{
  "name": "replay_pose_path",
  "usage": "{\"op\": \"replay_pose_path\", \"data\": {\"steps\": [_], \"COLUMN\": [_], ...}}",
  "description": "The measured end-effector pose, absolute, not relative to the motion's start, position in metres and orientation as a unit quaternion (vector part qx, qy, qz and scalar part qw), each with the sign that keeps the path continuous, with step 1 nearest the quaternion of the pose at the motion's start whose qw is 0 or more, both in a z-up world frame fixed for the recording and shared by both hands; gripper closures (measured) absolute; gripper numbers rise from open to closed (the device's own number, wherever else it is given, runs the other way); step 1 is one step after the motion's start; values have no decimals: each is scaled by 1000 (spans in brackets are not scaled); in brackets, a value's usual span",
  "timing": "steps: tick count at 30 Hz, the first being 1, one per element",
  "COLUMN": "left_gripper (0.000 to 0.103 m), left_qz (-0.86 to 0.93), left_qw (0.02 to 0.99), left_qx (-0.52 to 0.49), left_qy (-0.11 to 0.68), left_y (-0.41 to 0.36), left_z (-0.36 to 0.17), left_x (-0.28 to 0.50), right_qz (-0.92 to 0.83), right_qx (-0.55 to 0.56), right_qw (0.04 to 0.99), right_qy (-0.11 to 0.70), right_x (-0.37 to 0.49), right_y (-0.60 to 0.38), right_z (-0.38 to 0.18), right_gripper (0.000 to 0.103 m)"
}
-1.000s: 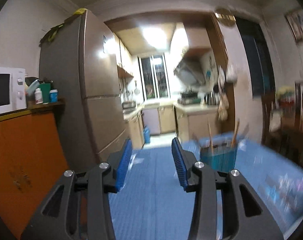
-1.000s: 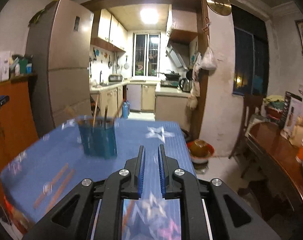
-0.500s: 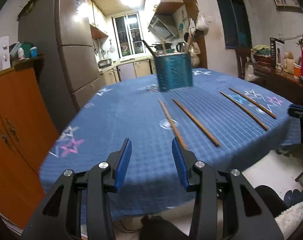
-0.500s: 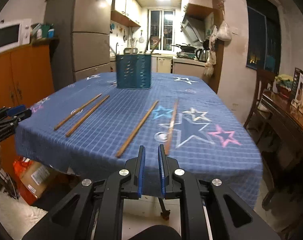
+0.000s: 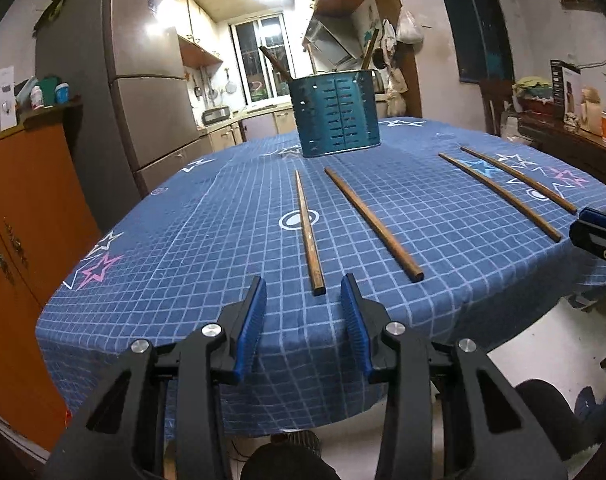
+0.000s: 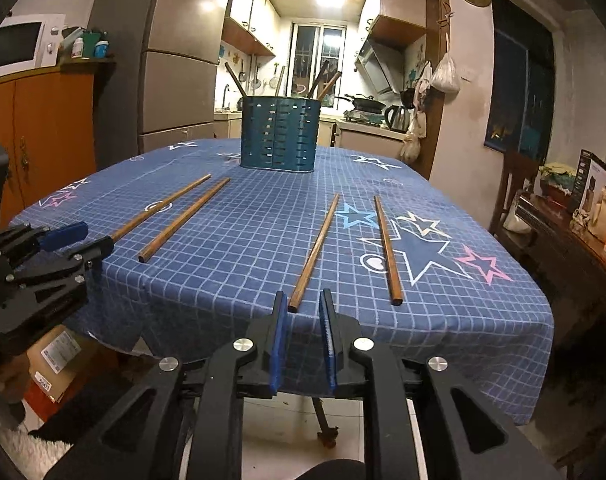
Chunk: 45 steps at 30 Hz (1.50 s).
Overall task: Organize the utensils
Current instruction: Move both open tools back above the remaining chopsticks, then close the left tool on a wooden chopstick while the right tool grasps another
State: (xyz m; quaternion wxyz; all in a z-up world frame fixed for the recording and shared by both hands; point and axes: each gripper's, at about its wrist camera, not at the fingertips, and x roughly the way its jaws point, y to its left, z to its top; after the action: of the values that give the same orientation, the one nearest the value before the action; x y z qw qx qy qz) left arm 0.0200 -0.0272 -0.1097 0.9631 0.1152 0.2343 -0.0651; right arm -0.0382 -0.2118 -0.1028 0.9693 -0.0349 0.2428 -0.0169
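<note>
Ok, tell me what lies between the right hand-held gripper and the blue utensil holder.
In the right wrist view, a wooden chopstick lies on the tablecloth from the right hand-held gripper, jaws opening, toward the utensil holder.

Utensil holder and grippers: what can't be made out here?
- Holder, both views: its wall hides the lower parts and count of the sticks inside.
- Left gripper, right view: picture edge cuts off its body.
- Right gripper, left view: only a tip shows at the edge.

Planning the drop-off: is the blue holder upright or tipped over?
Upright: the blue holder stands flat on the tablecloth, with sticks poking out its open top.
</note>
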Motion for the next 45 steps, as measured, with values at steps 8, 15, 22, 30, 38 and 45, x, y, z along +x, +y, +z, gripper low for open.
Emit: {"op": "replay_pose_path", "data": {"steps": [8,15,22,30,38,45], "left_gripper": [66,68,80,88,97,97], "left_qz": [-60,-58,-76,-98,-102,-102], "left_qw": [967,970,973,971,970,969], "left_qx": [113,101,82,63,53,54], "left_qy": [220,212,204,207,214,220], "left_y": [-33,-36,-34,-30,-24,-22], "left_z": [-111,-113,-117,-117,-116,-115], "left_x": [20,23,23,23,22,18], "right_qz": [-22,-58,-81,-73,-64,-59], "right_qx": [-22,-40,-36,-13,9,19], "right_qw": [968,973,975,976,976,974], "right_qy": [248,220,203,204,209,220], "right_x": [-27,-21,-18,-21,-24,-27], "right_y": [-210,-201,-198,-202,-205,-212], "right_z": [-113,-120,-124,-125,-123,-120], "right_gripper": [82,82,82,92,95,96]}}
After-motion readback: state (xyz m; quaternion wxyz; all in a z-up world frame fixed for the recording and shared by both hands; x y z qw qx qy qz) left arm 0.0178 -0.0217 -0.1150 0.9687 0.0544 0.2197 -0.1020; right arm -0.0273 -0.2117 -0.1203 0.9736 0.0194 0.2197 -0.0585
